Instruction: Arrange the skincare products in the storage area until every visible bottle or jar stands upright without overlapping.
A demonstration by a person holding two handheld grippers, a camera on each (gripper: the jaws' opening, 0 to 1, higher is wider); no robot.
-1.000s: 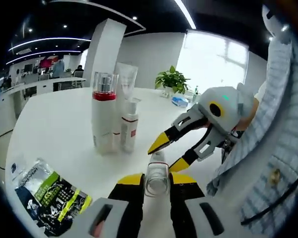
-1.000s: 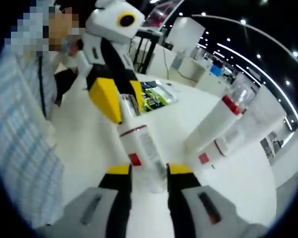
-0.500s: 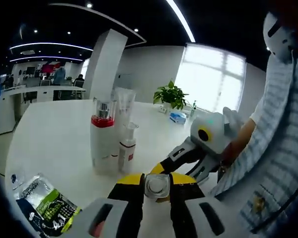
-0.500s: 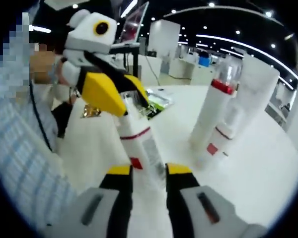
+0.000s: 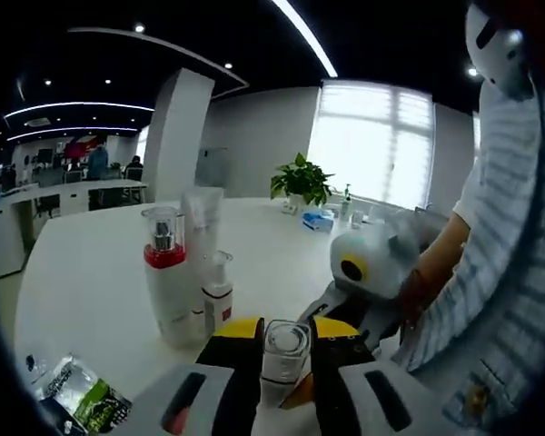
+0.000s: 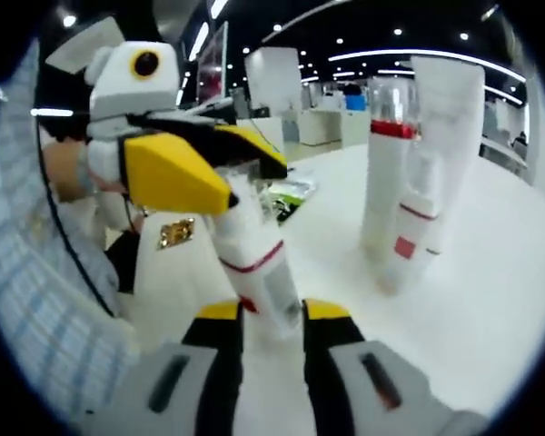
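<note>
Sitting between both grippers' jaws, white bottle, clear cap forward

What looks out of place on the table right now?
One white bottle is off the table, tilted and gripped by both the left gripper and the right gripper, while the other bottles stand upright. A crumpled packet lies flat near the table edge.

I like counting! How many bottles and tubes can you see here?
4: a red-collared bottle, a tube behind it and a small pump bottle beside it, standing on the table; one bottle held by both grippers. Others may be hidden.
</note>
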